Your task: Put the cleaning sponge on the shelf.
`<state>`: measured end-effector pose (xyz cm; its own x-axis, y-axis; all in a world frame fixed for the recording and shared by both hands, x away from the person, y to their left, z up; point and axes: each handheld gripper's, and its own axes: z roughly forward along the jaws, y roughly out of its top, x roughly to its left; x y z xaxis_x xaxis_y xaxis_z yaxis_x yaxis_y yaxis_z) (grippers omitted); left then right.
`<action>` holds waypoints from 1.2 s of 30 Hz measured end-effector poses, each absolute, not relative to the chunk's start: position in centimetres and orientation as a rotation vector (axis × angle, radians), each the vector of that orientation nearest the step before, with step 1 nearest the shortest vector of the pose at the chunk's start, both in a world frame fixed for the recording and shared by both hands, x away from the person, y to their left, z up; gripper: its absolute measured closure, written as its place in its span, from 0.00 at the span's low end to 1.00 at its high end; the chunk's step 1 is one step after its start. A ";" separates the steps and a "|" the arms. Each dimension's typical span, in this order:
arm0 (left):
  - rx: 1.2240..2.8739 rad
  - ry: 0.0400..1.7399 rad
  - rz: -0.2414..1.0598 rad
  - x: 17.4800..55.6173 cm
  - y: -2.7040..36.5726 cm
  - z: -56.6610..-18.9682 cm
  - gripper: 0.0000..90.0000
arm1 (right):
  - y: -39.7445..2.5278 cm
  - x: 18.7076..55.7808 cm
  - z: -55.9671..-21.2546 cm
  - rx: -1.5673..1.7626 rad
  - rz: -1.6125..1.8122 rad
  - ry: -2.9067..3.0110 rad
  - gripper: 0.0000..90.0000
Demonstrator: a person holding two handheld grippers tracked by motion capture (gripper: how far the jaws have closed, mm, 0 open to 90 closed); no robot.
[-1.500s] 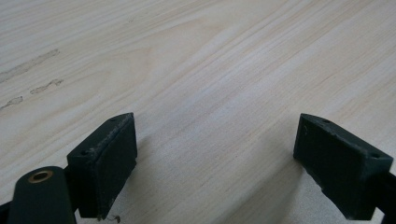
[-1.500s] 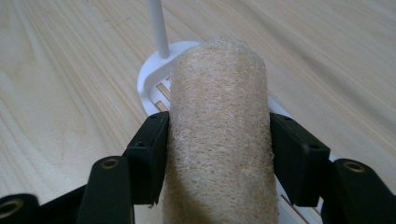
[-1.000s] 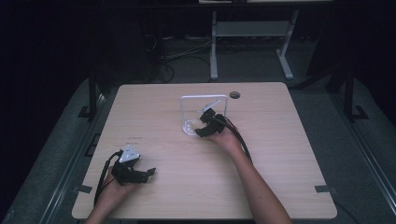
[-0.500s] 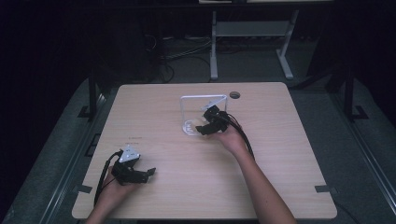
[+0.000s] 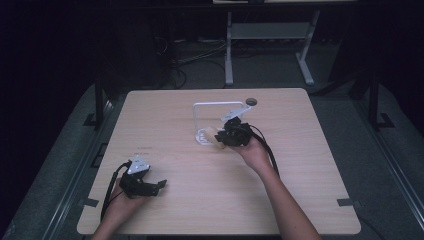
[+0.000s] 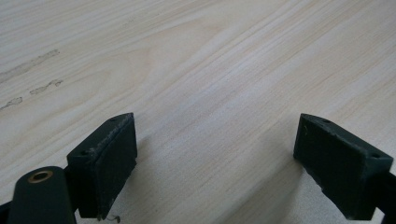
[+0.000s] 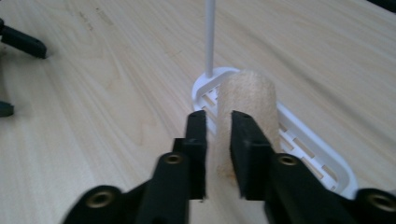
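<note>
A white wire stand (image 5: pixel 219 105) rises from a slotted oval base (image 7: pixel 303 142) in the middle of the table, its thin post (image 7: pixel 210 37) upright. My right gripper (image 5: pixel 220 138) is at the base's right side, shut on a beige roll (image 7: pixel 247 93). The roll sticks out past the jaws, over the near end of the base. Whether it touches the base I cannot tell. My left gripper (image 5: pixel 159 186) rests on the table at the front left, open, with bare wood between its pads (image 6: pixel 105 158).
The wooden table (image 5: pixel 310 165) has a dark round grommet (image 5: pixel 251 101) near its far edge. Cables trail from both grippers. Behind the table a white frame (image 5: pixel 265 30) stands on the dark floor. The left gripper's jaw (image 7: pixel 21 42) is in the right gripper view, top left.
My right gripper has shifted slightly toward me and lower by the stand's base, still holding the roll. The left gripper has not moved.
</note>
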<state>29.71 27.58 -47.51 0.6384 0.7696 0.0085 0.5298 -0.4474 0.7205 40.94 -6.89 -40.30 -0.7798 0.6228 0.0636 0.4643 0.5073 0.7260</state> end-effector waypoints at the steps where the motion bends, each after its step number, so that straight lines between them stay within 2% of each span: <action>1: 2.155 1.010 0.439 29.7 27.6 -47.5 0.14 | -7.0 40.8 -40.4 0.930 1.132 2.545 0.95; 2: 2.152 1.011 0.439 29.7 27.6 -47.5 0.14 | -7.1 40.7 -40.5 0.919 1.132 2.546 0.99; 4: 2.151 1.011 0.440 29.7 27.5 -47.5 0.14 | -7.2 40.4 -40.7 0.922 1.139 2.549 1.00; 24: 2.151 1.015 0.438 29.7 27.5 -47.5 0.14 | -7.5 39.2 -42.6 0.868 1.213 2.552 1.00; 36: 2.151 1.013 0.439 29.7 27.5 -47.5 0.14 | -6.8 39.8 -44.6 0.877 1.151 2.571 0.99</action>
<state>29.66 27.55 -47.51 0.6353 0.7723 0.0050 0.5322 -0.4424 0.7219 39.80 -6.80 -44.61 -0.8067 0.5874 0.0645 0.4394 0.5233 0.7302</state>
